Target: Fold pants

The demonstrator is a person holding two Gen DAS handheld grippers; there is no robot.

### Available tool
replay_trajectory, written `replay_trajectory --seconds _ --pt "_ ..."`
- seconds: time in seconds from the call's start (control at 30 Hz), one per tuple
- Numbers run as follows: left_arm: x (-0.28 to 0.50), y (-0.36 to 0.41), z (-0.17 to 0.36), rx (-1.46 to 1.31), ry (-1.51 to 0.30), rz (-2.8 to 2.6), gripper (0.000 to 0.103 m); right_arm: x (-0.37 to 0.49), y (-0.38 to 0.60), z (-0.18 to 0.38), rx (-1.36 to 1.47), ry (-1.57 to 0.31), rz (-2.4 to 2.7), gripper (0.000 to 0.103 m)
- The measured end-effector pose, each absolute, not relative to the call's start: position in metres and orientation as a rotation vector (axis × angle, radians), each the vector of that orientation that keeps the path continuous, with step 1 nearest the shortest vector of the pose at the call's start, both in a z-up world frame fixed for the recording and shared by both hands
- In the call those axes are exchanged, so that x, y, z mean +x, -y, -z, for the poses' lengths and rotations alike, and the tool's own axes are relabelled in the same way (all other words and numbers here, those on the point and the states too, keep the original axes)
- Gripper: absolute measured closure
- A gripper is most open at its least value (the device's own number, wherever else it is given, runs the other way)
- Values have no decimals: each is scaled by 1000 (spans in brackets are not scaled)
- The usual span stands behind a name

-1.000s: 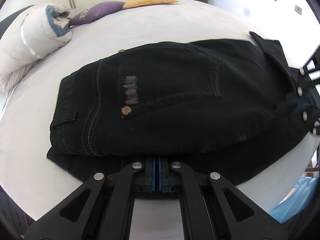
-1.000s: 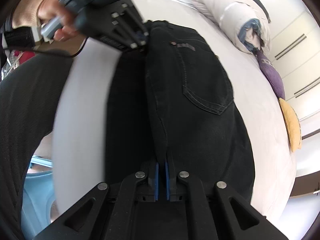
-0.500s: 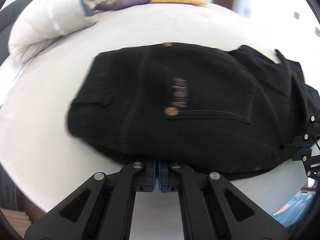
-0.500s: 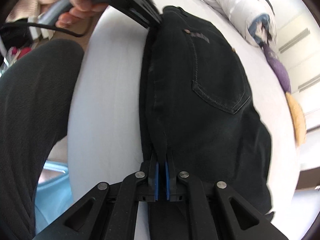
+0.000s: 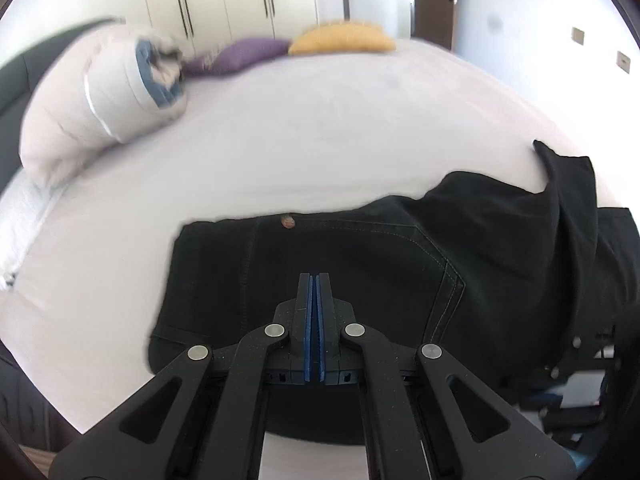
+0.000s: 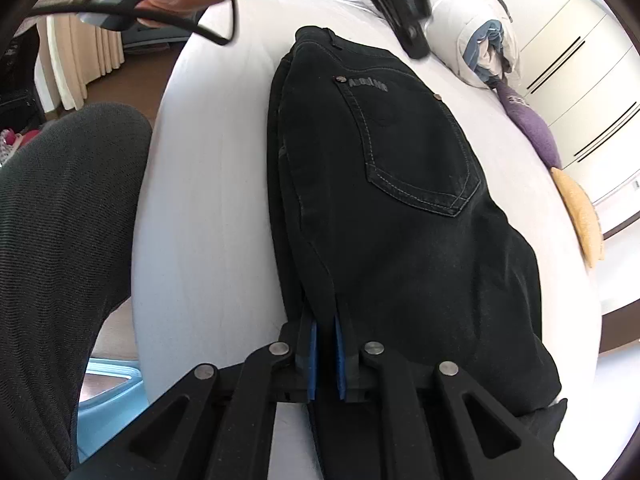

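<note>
Black jeans (image 5: 360,264) lie folded on the white bed, back pocket up; they fill the middle of the right wrist view (image 6: 400,184). My left gripper (image 5: 314,280) is shut and empty, raised above the waistband end. In the right wrist view it hangs over the far end (image 6: 404,20), off the cloth. My right gripper (image 6: 325,332) has its jaws a little apart around the folded edge at the near end; the cloth sits between the blue pads (image 6: 313,344).
A rolled white duvet (image 5: 108,96), a purple cushion (image 5: 244,54) and a yellow cushion (image 5: 344,38) lie at the far side of the bed (image 5: 320,120). The person's leg (image 6: 60,220) is at the left. A blue basket (image 6: 108,392) stands on the floor.
My left gripper has let go of the jeans' edge and lifted up over them. My right gripper's jaws have parted slightly at the folded edge.
</note>
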State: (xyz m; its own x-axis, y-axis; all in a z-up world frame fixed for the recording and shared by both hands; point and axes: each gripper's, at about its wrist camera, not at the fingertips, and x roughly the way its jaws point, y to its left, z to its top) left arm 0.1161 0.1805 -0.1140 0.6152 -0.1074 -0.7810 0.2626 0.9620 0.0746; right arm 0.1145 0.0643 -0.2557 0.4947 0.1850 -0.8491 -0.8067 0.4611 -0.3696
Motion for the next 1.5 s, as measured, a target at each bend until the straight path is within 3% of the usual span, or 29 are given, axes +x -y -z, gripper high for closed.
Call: replay_trajectory --seconds 0.1,0.2,0.23,0.27,0.4,0.53,0.67,0.87,1.1,1.23,1.3,1.4,1.47,1.5 --pt "122 -163 155 282 -1012 204 102 110 -61 254 -847 -842 -675 91" --pt "108 -170 183 290 -1032 182 102 109 -40 242 -726 -898 -680 79" --pt "106 -172 183 272 -1041 171 102 110 -25 233 -632 -943 -703 53" --pt "105 -171 182 268 -1054 161 102 110 -11 225 -542 -968 -718 35" --pt "101 -151 157 338 -1022 139 102 133 88 181 -114 -989 -618 32" --pt "107 -107 123 225 -950 257 102 194 204 171 278 -1046 -387 32" --pt "121 -71 124 185 -963 327 101 257 310 173 590 -1066 -112 32" --pt "137 -32 174 112 -1092 374 101 323 322 187 619 -1174 -28 29" --pt "154 -54 197 -53 -1142 408 101 384 303 223 480 -1333 157 29" --pt "155 -51 200 -43 -1151 416 102 401 295 240 406 -1377 201 20" --pt "156 -55 203 -70 -1157 422 102 404 294 238 386 -1355 214 26" --pt "150 -56 203 -92 -1154 431 102 401 304 232 396 -1328 219 54" --pt "143 -50 203 -92 -1148 431 102 397 312 230 404 -1316 215 91" --pt "142 -51 203 -90 -1146 428 102 391 323 226 451 -1289 183 97"
